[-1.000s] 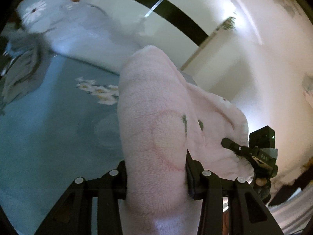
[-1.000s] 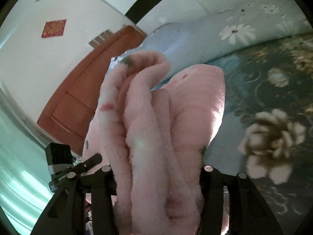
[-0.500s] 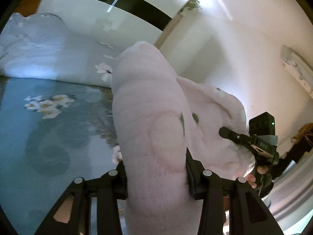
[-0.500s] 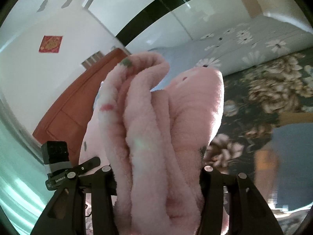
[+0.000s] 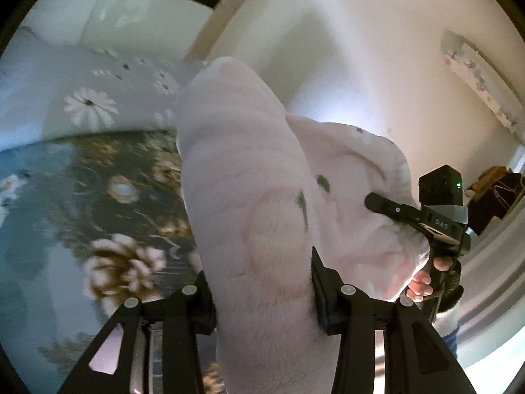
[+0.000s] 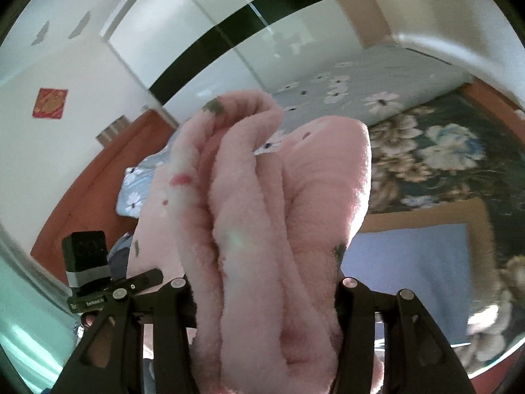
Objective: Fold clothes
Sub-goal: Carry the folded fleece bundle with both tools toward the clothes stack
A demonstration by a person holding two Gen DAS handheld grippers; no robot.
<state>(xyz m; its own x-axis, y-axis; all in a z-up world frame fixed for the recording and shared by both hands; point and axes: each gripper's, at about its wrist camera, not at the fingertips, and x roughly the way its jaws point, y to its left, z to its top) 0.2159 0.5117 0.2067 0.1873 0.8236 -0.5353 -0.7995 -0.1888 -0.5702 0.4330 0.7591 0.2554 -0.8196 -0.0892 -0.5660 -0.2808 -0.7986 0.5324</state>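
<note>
A thick pink fleece garment (image 5: 249,197) with small green and red marks hangs in the air between both grippers. My left gripper (image 5: 262,282) is shut on one bunched end of it. My right gripper (image 6: 264,289) is shut on the other end, where several folds (image 6: 262,197) stand up between its jaws. In the left wrist view, a finger (image 5: 387,207) of the right gripper presses into the fleece at the right, with a person's hand (image 5: 423,282) on its handle. The left gripper's body (image 6: 92,275) shows at the lower left of the right wrist view.
Below lies a bed with a dark floral cover (image 5: 98,197) and a pale blue daisy quilt (image 5: 88,105) behind it. A blue cloth with a tan border (image 6: 413,256) lies on the cover. An orange-brown headboard (image 6: 82,190), a white wardrobe (image 6: 262,49) and walls surround the bed.
Both grippers have swung sideways and upward together with the garment still held. The background has slid from the teal sheet to the dark floral cover, and the blue cloth has come into view.
</note>
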